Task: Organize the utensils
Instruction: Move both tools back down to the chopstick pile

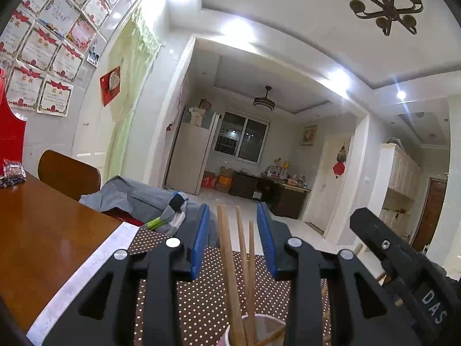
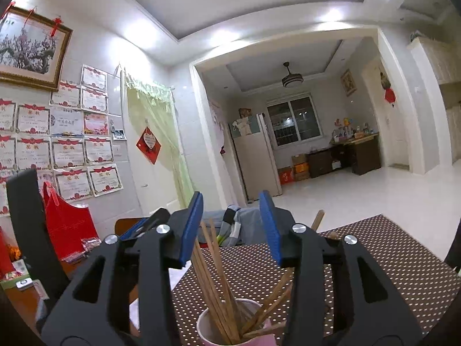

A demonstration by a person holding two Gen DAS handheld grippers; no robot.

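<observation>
Wooden brown chopsticks stand loosely in a pale round cup on the dotted brown mat at the near edge of the bench. Both the left hand-held gripper and the right hand-held gripper are spread, pinching nothing, with sticks rising between their blue pads. Judging by the lean, a nudge could tip the light cup and scatter them.
</observation>
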